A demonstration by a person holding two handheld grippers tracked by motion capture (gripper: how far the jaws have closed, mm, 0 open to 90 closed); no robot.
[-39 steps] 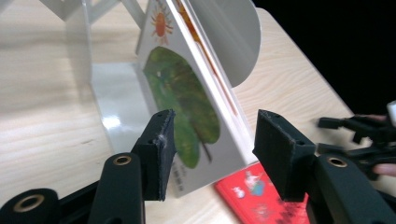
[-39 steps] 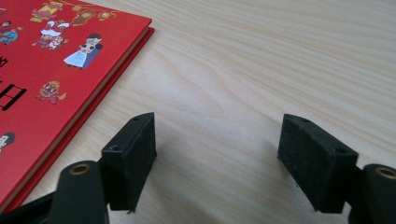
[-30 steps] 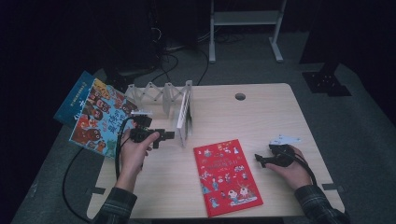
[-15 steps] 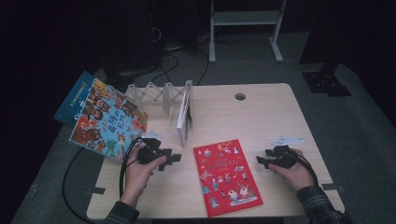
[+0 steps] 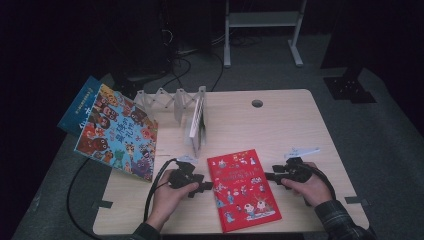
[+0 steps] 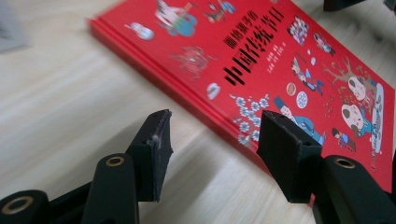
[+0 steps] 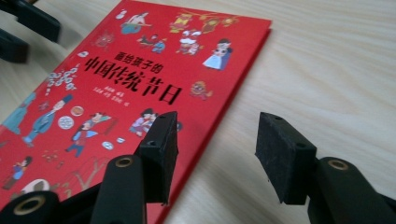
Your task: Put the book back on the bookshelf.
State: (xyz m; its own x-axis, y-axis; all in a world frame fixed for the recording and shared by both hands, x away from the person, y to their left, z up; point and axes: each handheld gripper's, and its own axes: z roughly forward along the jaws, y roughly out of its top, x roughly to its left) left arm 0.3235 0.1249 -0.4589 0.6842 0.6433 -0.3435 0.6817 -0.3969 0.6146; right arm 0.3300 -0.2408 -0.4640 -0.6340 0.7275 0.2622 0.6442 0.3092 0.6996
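I see the red book (image 5: pixel 243 189) lying flat at the near middle of the table (image 5: pixel 280 120), between my two grippers. Its cover carries a bold black Chinese title, with a smaller black line above it that I cannot make out in the left gripper view, and cartoon figures all around. The left gripper (image 5: pixel 199 183) sits just left of the book with its jaws open, straddling the book's near-left edge in its own view, not clamped on it. The right gripper (image 5: pixel 270 176) rests just right of the book, jaws likewise open with one jaw over the cover's edge and the other over bare wood. Far left, a colourful picture book (image 5: pixel 117 132) leans off the table edge, with a blue book (image 5: pixel 80 102) behind it; the writing on both is too small to read. A white rack (image 5: pixel 170 102) holds a thin upright book (image 5: pixel 197 122). Compared with a second ago, the left gripper has come from beside the rack down toward me and closer to the red book, and the right gripper has edged inward toward it.
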